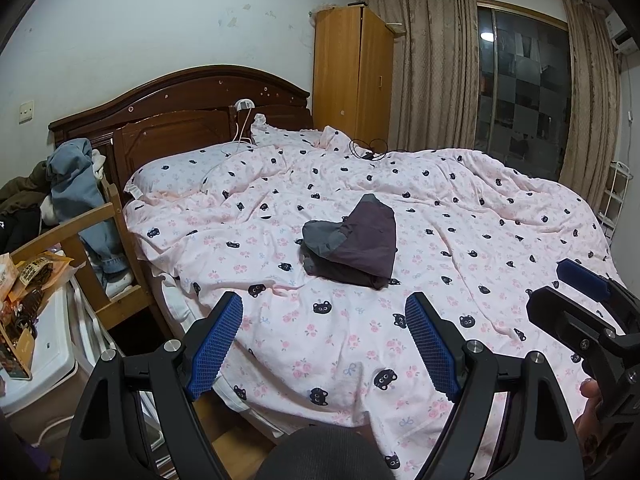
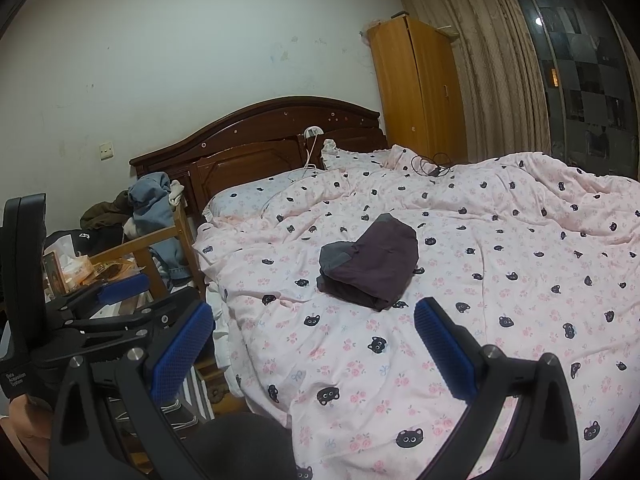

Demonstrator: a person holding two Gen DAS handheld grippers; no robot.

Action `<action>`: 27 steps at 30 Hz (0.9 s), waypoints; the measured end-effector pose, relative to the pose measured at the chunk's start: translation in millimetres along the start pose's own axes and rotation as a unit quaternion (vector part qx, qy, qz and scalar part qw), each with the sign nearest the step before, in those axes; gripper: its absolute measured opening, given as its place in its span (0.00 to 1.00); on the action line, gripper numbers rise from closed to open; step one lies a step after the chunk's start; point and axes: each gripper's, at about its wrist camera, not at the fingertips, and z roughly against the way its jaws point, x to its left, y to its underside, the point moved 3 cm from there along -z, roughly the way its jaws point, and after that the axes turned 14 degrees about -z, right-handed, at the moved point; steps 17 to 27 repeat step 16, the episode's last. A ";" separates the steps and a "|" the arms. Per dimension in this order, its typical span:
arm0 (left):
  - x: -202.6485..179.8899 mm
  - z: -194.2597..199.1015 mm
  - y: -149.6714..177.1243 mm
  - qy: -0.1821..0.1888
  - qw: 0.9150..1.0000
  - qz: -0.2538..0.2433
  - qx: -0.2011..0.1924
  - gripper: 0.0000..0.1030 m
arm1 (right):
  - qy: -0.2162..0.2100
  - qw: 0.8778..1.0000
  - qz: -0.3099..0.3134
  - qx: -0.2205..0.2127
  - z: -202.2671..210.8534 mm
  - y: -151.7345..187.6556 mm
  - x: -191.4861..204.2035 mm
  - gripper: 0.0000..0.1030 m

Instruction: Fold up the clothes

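Quilt (image 1: 400, 200): pink, rose sprigs and black cat faces. Folded garment (image 1: 356, 246): dark plum with grey panel. Headboard (image 1: 180, 96): dark brown. Wardrobe (image 1: 352, 72): orange-tan. Curtains (image 1: 436, 60): beige (faintly mottled). Jeans (image 1: 76, 188): faded blue.

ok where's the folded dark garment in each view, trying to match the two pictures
Left wrist view: the folded dark garment lies on the pink cat-print duvet, just right of centre, beyond the open left gripper.
Right wrist view: the garment lies near centre, just above the open right gripper.
Shared landmark: the dark wooden headboard, up and left of the garment in both.
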 end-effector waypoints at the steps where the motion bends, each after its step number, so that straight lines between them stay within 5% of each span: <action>1: 0.1 -0.1 0.0 0.000 1.000 0.000 0.000 0.78 | 0.000 1.000 0.000 0.000 0.1 -0.3 -0.5 0.99; 27: 1.6 1.9 -1.2 -0.004 1.000 -0.006 -0.006 0.78 | -0.003 1.000 -0.002 0.002 1.0 0.8 0.9 0.99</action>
